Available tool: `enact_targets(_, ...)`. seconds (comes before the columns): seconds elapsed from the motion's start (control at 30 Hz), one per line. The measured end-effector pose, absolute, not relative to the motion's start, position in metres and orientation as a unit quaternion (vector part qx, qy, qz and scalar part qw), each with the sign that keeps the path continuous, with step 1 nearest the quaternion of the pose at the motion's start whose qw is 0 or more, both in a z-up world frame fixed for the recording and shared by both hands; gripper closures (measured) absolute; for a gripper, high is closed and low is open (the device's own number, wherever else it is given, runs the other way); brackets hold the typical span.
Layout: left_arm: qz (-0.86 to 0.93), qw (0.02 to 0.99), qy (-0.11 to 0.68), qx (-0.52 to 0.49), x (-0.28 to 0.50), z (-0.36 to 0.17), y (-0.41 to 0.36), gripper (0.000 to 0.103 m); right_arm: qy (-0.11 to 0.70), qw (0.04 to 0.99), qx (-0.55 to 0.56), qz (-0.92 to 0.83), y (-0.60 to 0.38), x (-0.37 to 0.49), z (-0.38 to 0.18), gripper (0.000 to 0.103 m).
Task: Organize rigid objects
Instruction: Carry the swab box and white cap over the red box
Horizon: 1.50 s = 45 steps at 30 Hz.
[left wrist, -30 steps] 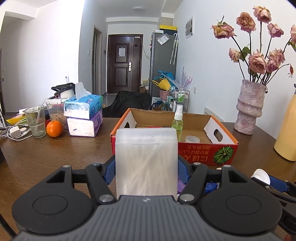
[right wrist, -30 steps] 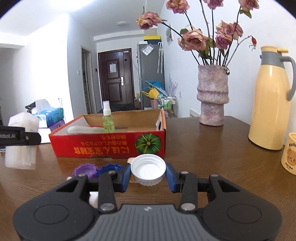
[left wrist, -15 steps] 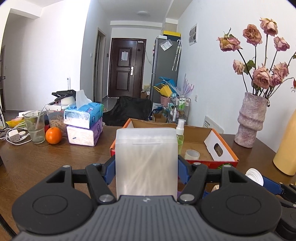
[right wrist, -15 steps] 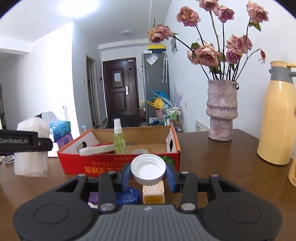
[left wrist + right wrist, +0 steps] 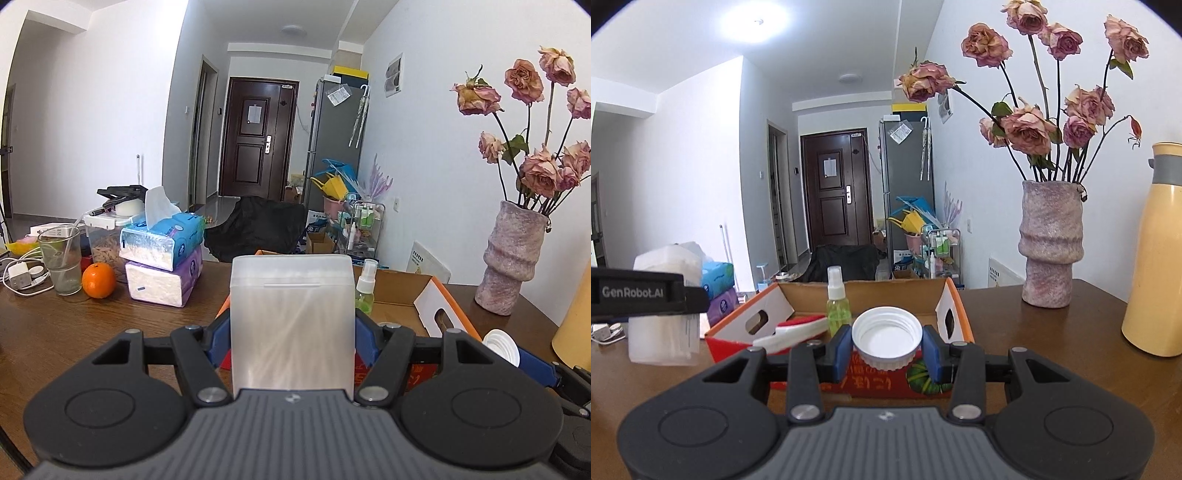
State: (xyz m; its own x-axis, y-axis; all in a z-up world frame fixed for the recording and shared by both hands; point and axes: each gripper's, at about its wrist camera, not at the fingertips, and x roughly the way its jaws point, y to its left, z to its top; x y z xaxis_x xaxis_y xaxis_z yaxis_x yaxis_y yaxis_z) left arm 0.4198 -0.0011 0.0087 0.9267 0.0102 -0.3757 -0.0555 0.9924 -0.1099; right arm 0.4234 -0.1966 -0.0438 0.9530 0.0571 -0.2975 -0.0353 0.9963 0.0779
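Holding, left gripper (image 5: 291, 332): clamps the translucent plastic box (image 5: 291, 321) upright between its pads, as before.
Right gripper (image 5: 886, 345): pinches the white cap (image 5: 886, 338), open side up, grip unchanged.
Both views: sit higher than a second ago, nearer the orange cardboard box (image 5: 955, 306).
Inside box: green spray bottle (image 5: 837, 299) upright.
Table (image 5: 1052, 339): purple and blue caps gone from view.

Your left tongs (image 5: 291, 328) and right tongs (image 5: 886, 349) look alike: matte black linkage arms with silver screws, round recessed discs on each side, a ribbed grey housing with a small logo, and blue pads (image 5: 840, 350) (white "GenRobot.AI" lettering marks the left one's side).
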Motion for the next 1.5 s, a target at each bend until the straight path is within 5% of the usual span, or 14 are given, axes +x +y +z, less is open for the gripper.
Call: enact_targets(1.5, 0.023, 0.981, 0.188, -0.038, 0.565, 0.007, -0.001, 0.037, 0.164, 0.986, 0.004, 0.031, -0.191, 0.565, -0.058, 0.064)
